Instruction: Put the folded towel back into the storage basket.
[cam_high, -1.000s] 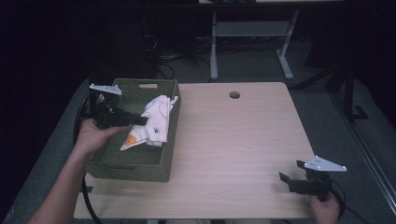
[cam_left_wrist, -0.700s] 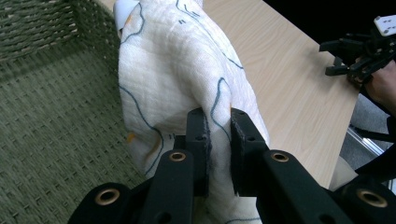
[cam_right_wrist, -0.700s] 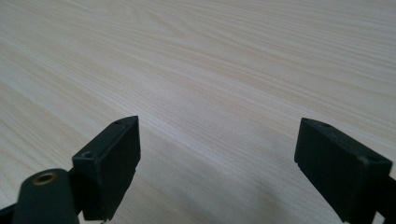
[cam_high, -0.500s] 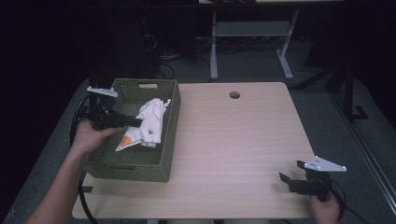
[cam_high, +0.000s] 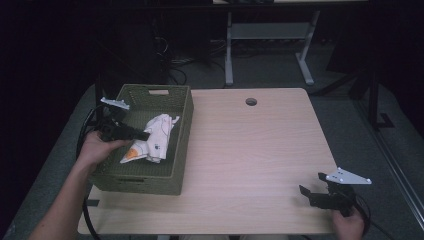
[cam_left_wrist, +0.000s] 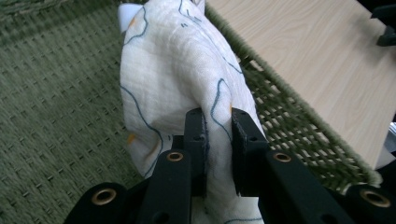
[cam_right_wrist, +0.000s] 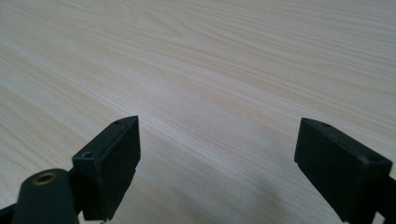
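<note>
A white cloth (cam_high: 152, 140) with blue lines and orange patches lies bunched inside the green woven basket (cam_high: 150, 179) at the table's left. My left gripper (cam_high: 142, 135) reaches into the basket from the left, shut on a fold of the cloth (cam_left_wrist: 187, 79); in the left gripper view my left gripper (cam_left_wrist: 218, 122) pinches the fabric between its two black jaws. My right gripper (cam_high: 306, 191) rests low at the table's front right corner, open, with only bare wood between its jaws (cam_right_wrist: 217, 140).
The basket's right wall (cam_left_wrist: 299, 135) borders the light wooden table (cam_high: 250, 150). A round cable hole (cam_high: 251, 102) sits near the table's far edge. A desk frame and cables stand on the dark floor beyond.
My left gripper has sunk with the cloth, which now lies lower in the basket. The right gripper has stayed put.
</note>
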